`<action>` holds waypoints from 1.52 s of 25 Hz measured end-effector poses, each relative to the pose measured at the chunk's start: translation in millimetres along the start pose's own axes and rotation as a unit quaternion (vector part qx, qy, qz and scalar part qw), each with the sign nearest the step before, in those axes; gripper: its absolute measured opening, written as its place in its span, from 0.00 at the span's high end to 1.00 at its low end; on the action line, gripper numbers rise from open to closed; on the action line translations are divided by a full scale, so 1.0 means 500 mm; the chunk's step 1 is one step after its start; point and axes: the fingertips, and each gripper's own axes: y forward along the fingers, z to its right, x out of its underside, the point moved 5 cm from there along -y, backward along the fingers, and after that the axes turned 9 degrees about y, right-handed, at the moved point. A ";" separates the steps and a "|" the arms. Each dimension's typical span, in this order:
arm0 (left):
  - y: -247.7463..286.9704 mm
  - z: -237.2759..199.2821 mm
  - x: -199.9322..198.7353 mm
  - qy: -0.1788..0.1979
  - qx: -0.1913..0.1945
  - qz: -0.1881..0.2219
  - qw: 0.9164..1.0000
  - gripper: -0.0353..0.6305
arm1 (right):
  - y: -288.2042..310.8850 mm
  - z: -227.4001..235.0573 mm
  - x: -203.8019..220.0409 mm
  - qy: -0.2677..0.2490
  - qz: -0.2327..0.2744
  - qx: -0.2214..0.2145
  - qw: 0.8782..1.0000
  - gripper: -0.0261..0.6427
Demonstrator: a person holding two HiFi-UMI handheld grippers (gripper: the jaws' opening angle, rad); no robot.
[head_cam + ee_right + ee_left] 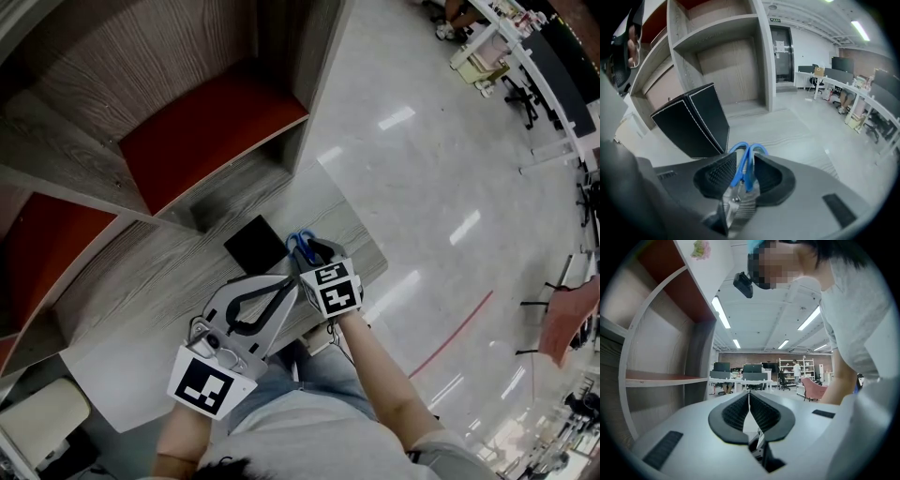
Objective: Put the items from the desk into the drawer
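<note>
My right gripper (744, 161) stands spread around the blue-handled scissors (739, 171), beside the black box (693, 122) on the desk (159, 281). The left gripper (749, 401) is pressed together, empty. I'd centre the handles, then squeeze firmly before lifting.

No legible text, no readable labels or signs

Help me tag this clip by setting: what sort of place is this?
Probably an open-plan office: rows of desks with monitors, a pink chair, strip lights on the ceiling, and a wood-grain shelf unit close by.
</note>
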 end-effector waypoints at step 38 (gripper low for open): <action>0.014 0.102 -0.073 0.050 0.061 0.040 0.996 0.93 | -0.408 -0.075 -0.102 -0.025 0.286 -0.029 0.958 0.82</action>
